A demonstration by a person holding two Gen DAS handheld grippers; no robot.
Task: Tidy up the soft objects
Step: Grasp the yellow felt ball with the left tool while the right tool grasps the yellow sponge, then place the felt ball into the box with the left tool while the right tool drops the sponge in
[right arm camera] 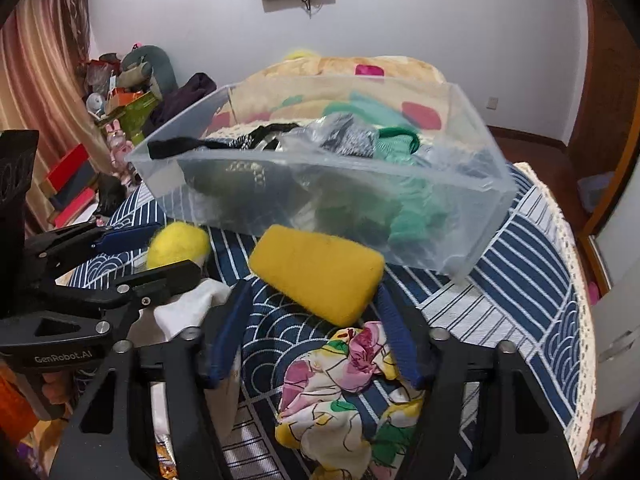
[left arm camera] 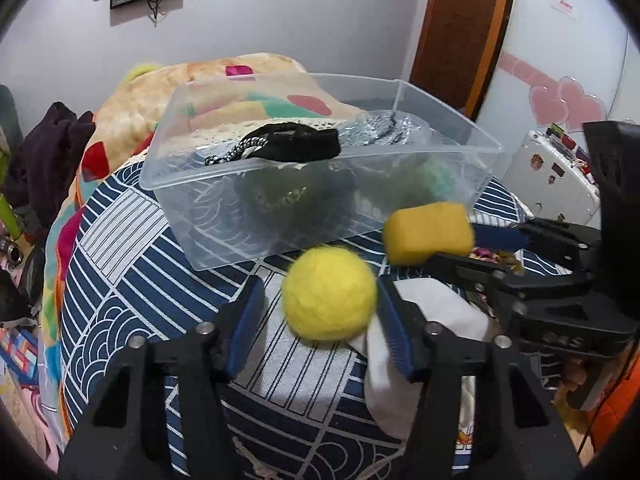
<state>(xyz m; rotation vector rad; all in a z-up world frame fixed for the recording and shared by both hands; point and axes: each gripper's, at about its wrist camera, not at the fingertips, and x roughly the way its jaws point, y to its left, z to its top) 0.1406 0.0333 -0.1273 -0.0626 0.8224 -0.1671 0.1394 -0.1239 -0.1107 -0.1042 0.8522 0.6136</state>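
Note:
A clear plastic bin with dark and green soft items in it stands on the blue patterned cloth. My left gripper is open around a yellow felt ball, which looks airborne or touching only the right finger. My right gripper is open, with a yellow sponge between its fingers; whether it is gripped is unclear. A white sock lies under the left gripper. A floral cloth lies below the right gripper.
The round table has a lace-trimmed edge at the right. A bed with a colourful blanket lies behind the bin. A white suitcase stands at the right, clutter and boxes at the left.

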